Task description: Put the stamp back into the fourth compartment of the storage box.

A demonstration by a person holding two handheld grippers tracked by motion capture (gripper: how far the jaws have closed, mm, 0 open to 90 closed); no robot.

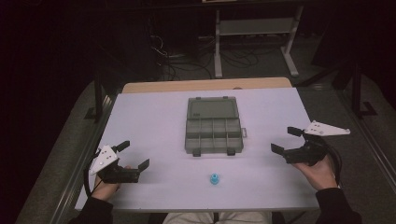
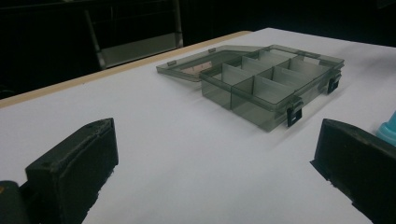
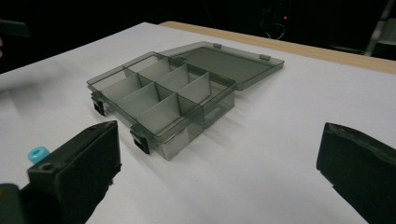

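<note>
A smoky grey plastic organiser box [image 1: 213,133] lies in the middle of the white table [image 1: 154,116], its lid [image 1: 213,108] folded flat behind it and its several compartments bare. Both gripper views show the box [image 2: 268,91] [image 3: 163,98] a short way ahead. A small blue cap-like piece [image 1: 214,178] stands near the front edge, also peeking in as the blue piece [image 2: 388,130] [image 3: 38,154]. My left gripper [image 1: 134,155] rests open at the front left with nothing between its jaws. My right gripper [image 1: 286,140] is open at the right, likewise holding nothing.
A wooden strip [image 1: 205,85] runs along the table's far edge. Beyond it stand a white metal frame [image 1: 254,32] and loose cables [image 1: 187,58] on a dark floor. Black bars flank the table on both sides.
</note>
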